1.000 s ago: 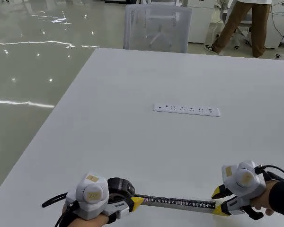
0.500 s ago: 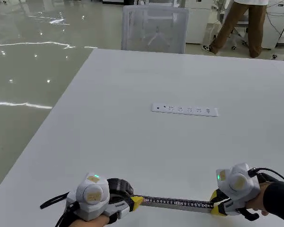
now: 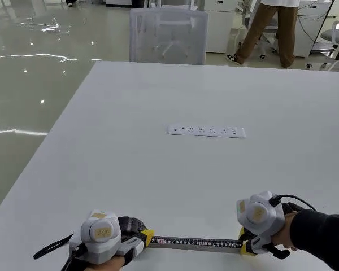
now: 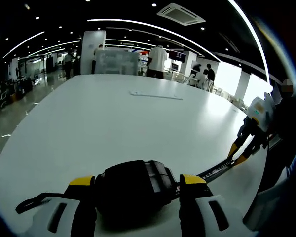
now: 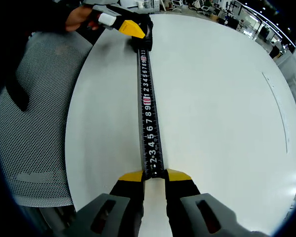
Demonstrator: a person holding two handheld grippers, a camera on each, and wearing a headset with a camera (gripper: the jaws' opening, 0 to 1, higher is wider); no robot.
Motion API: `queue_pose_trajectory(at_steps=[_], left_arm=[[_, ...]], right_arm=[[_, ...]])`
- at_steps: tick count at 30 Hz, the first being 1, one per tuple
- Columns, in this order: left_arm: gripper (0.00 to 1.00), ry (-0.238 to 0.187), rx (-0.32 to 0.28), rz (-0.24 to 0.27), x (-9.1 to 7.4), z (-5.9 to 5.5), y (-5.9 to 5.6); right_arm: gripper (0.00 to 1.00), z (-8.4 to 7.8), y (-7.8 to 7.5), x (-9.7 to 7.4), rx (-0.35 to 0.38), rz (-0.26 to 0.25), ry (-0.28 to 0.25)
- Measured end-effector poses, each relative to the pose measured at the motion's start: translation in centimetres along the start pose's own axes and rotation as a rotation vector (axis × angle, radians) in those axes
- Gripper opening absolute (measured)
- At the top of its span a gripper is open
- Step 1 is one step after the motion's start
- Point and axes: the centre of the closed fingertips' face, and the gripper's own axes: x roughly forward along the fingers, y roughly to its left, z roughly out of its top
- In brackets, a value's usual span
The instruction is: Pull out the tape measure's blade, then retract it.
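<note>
Head view: tape measure case (image 3: 129, 226) sits at 7 o'clock on the bench (image 3: 158, 175), with the left gripper (image 3: 138, 237) fingers clamped around it. The blade (image 3: 195, 243) runs out toward 3 o'clock, and the right gripper (image 3: 246, 246) fingers are pinched on its tip. For the retract I'd walk the tip back slowly, in line with the case, blade flat. Don't let it snap.

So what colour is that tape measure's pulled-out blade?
The extended blade is black with white numerals, one marked red; clearest in the right gripper view.

Yellow-tipped right claw (image 5: 154, 175), black sleeve (image 3: 322, 230)
</note>
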Motion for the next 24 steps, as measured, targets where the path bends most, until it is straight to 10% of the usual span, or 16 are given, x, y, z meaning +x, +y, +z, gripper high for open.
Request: queue_pose_trajectory(at_steps=[12, 24], left_arm=[[0.64, -0.013, 0.091, 0.054, 0.5, -0.5, 0.2], [0.64, 0.02, -0.013, 0.053, 0.2, -1.3, 0.6]], right_arm=[[0.12, -0.2, -0.1, 0.0, 0.024, -0.005, 0.012], [0.12, -0.1, -0.1, 0.0, 0.05, 0.003, 0.015]])
